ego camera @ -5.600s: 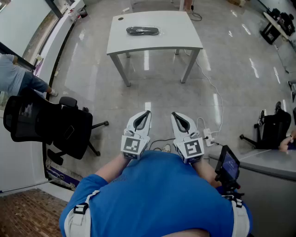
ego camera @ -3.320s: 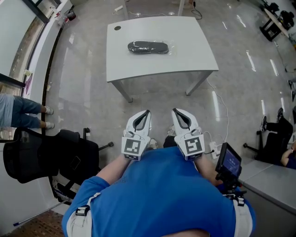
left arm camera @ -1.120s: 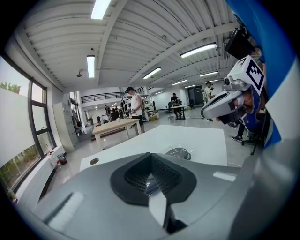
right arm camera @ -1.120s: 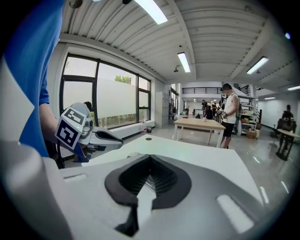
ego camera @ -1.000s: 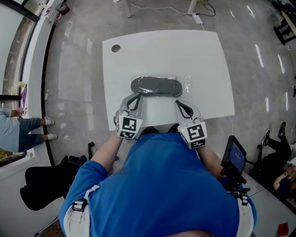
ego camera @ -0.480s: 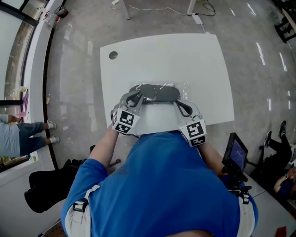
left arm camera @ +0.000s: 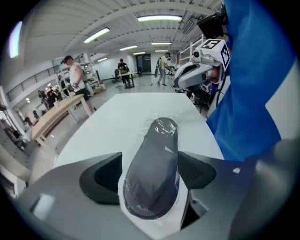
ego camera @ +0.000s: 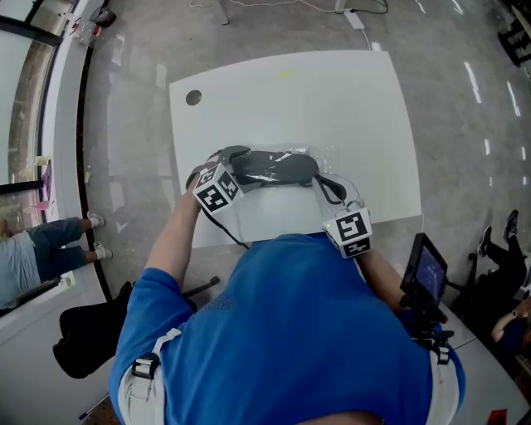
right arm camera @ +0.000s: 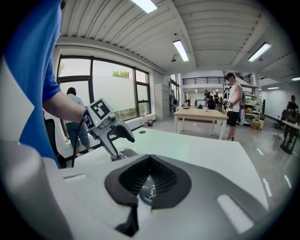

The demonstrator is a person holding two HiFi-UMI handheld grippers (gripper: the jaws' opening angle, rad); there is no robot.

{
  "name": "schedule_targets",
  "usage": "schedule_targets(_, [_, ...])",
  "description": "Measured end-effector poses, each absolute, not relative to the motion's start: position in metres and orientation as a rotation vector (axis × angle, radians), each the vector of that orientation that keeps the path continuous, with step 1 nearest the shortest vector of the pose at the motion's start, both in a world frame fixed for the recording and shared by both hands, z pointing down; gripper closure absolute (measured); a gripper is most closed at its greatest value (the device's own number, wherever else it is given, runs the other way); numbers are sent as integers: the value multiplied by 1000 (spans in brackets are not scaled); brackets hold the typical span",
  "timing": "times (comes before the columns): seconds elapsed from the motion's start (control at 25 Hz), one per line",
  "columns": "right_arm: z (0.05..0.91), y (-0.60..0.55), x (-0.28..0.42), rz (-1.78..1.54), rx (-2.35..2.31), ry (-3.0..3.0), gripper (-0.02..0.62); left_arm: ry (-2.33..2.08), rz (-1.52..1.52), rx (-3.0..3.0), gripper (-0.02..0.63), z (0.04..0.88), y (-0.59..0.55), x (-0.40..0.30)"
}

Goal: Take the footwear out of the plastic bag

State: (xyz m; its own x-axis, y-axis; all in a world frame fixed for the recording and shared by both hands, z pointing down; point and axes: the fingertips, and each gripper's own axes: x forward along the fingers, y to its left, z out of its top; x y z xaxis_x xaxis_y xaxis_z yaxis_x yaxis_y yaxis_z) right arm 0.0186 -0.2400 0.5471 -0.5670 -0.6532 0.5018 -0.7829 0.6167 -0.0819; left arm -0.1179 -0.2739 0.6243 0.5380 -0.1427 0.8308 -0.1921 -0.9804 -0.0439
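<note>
Slipper (ego camera: 274, 166) in bag (ego camera: 325, 156) between left gripper's (left arm camera: 150, 176) jaws, which have just been opening | right gripper (right arm camera: 149, 164) closed, tip at bag's end opposite left gripper

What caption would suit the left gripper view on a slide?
Left gripper, its jaws just opened, straddles the footwear in its plastic bag on the table.

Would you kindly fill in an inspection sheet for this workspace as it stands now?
Surface: white table, round hole near one corner.
Job's things: dark slipper lying inside a clear plastic bag, mid-table.
Clutter: nothing seen.
Grippers: left gripper open, jaws just been opening, astride the slipper's end; right gripper shut, at the bag's other end.
Cables: black cable trailing from the left gripper; white power strip on the floor.
Surroundings: black office chair, a standing person, small screen.
</note>
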Motion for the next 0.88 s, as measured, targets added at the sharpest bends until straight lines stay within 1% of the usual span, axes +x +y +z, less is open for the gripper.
schedule_targets(0.12, [546,-240,17,422,1137,-2410,592,-58,1550,2620,162,634,-267,-122])
schedule_targets(0.28, [545,-242,16,436,1139,-2396,592,128,1639,2513,137,645,-271,-129])
schedule_targets(0.48, [550,-239,21,457,1145,-2375,592,238,1783,2383,119,667,-289,-143])
schedule_targets(0.72, [556,-235,30,474,1157,-2356,592,468,1794,2149,117,683,-272,-151])
schedule_targets(0.8, [557,-236,31,476,1164,-2352,592,509,1787,2132,120,687,-269,-148])
schedule_targets(0.88, [557,-237,33,483,1170,-2348,592,517,1809,2110,141,689,-269,-151])
